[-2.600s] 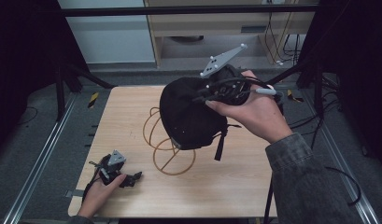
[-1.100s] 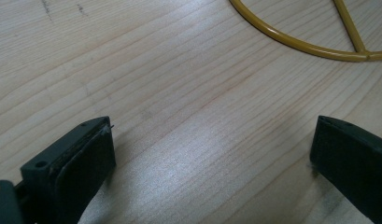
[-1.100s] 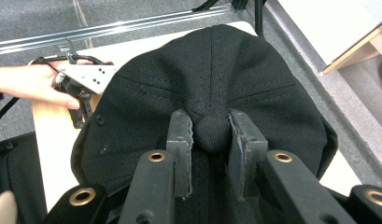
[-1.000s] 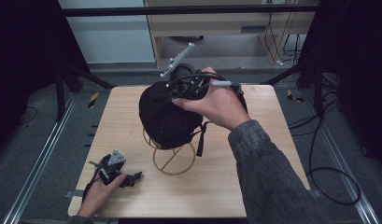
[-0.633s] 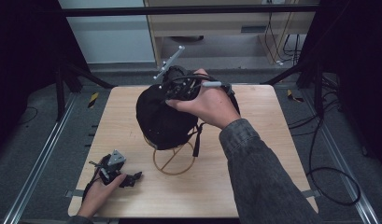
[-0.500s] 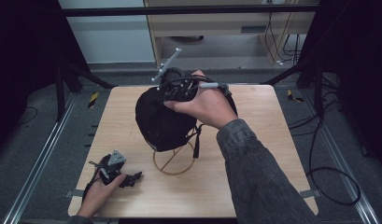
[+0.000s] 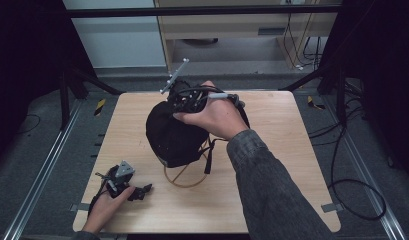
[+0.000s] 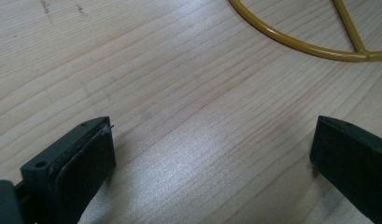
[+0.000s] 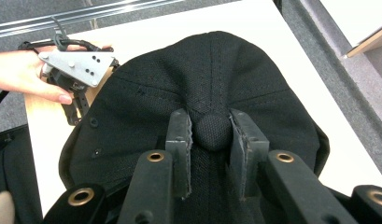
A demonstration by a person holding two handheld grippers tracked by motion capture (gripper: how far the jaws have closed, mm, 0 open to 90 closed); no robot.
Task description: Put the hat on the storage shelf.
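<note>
The black cap (image 7: 174, 135) is covering most of the yellow wire stand (image 7: 184, 179) in the high view, so only the base ring is showing. In the left gripper view the picture's edge is cutting off this ring (image 8: 300, 44). The right hand (image 7: 214, 116) is hiding most of the right gripper (image 9: 211, 133).

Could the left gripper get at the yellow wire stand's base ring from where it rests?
Probably yes: the left gripper rests open on the table, with bare wood between it and the base ring. The black cap hangs above.
</note>
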